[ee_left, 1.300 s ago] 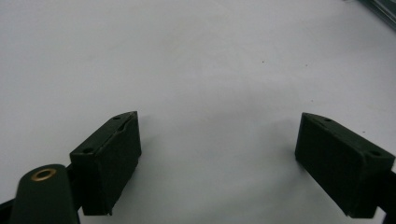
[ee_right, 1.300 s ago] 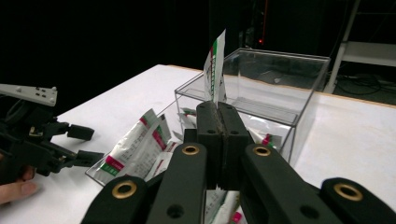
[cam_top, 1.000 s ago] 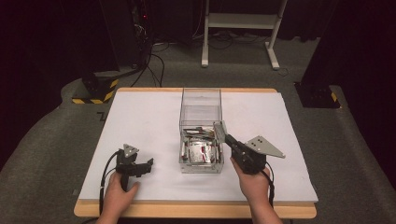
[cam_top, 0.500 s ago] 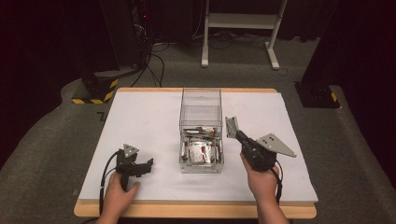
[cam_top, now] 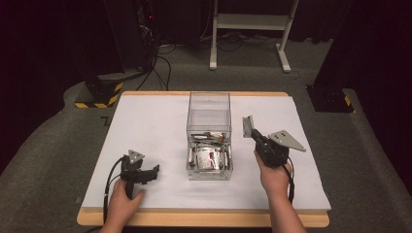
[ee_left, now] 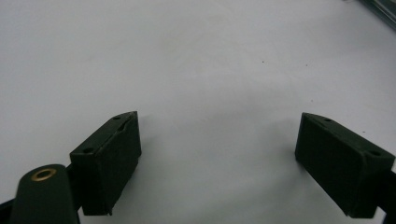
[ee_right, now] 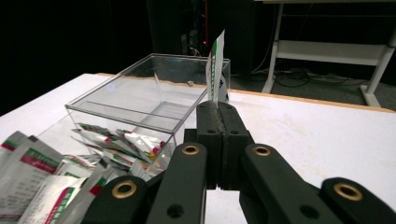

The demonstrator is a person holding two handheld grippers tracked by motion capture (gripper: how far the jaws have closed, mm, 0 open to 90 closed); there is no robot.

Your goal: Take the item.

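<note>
One sachet is sitting pinched between the closed right tongs, standing upright with its long axis pointing up and away from the jaws; in the high view the same sachet is showing edge-on, just right of the clear box, off the table. Right hand is holding the right tongs level with the box's near compartment, where the remaining sachets are lying in a loose heap; the far compartment is looking empty. So the held sachet is lying to the right of the box, outside its wall, and the bare white table to the right and far side is the open ground for a put-down, by my guess. Left tongs are resting wide open on the table with nothing between them; in the high view the left tongs are sitting well left of the box, so the right hand is the nearer one to the work.

Versus a second back: right tongs are now further right, clear of the box rather than over it, sachet coming along. Left tongs unchanged.
</note>
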